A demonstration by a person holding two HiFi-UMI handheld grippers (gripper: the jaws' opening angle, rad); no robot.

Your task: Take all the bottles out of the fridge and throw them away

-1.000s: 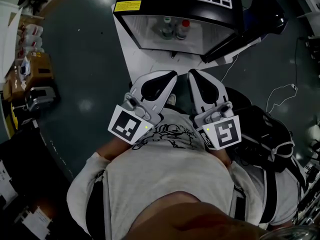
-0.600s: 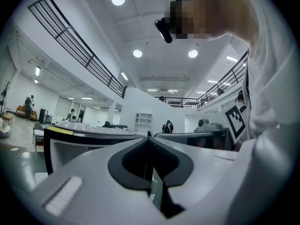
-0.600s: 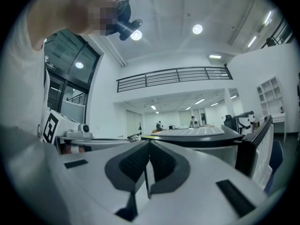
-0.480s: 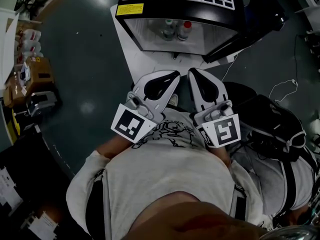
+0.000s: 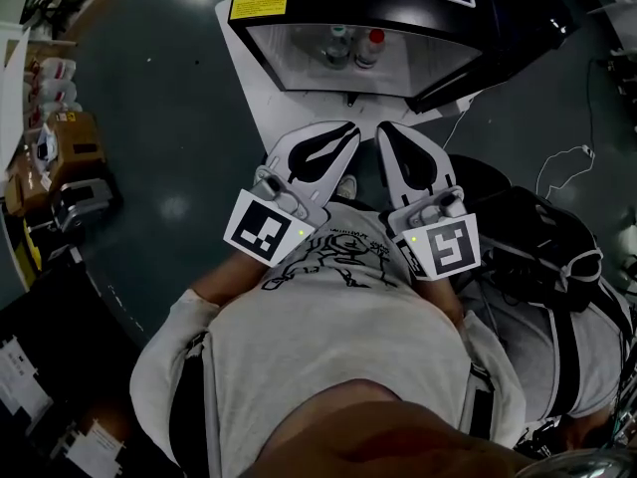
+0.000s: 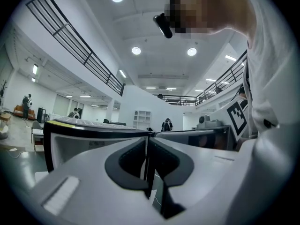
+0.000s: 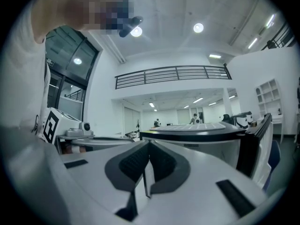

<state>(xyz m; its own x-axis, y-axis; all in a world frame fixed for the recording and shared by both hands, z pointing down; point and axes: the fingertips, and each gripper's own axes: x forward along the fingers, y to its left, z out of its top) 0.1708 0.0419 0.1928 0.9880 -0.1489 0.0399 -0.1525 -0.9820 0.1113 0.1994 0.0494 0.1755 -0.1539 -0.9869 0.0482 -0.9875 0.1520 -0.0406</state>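
A small black fridge (image 5: 363,3) stands open on the floor ahead of me, its door (image 5: 498,43) swung to the right. Inside stand two bottles: a clear one (image 5: 336,46) and one with a red cap (image 5: 368,46). My left gripper (image 5: 350,127) and right gripper (image 5: 383,129) are held side by side near my chest, pointing level at the fridge, well short of it. Both are shut with nothing between the jaws. In the left gripper view the fridge (image 6: 89,135) shows beyond the closed jaws; in the right gripper view the fridge (image 7: 197,137) and its door (image 7: 255,144) show.
A white board (image 5: 259,78) lies under the fridge. A black backpack (image 5: 542,247) and a white cable (image 5: 562,167) lie on the floor at right. Boxes and clutter (image 5: 60,147) line the left side. Dark floor (image 5: 159,98) spreads left of the fridge.
Both grippers have shifted slightly forward toward the fridge together. Their jaws stay closed and the bottles have not moved.
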